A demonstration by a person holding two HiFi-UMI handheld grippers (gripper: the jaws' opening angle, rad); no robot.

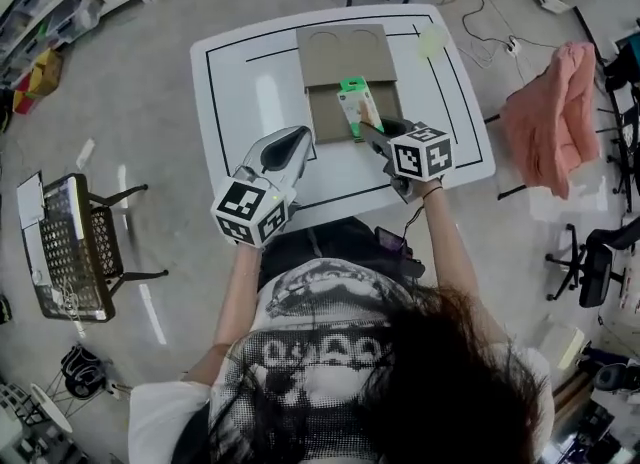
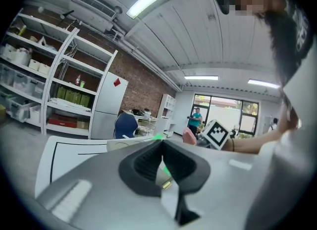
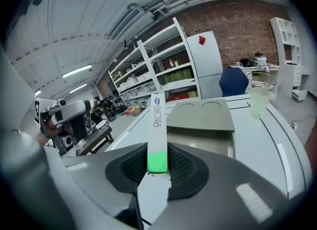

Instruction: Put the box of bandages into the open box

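Trouble, we judge, would come from the slim white-and-green cardboard bandage box (image 1: pixel 357 102), pinched at its green end between our right gripper's (image 1: pixel 370 132) part-closed jaws over the open brown cardboard box (image 1: pixel 328 120), catching the rim and tipping out, while our left gripper (image 1: pixel 297 142) hangs closed and empty.

Lettering on bandage box (image 3: pixel 157 120): illegible
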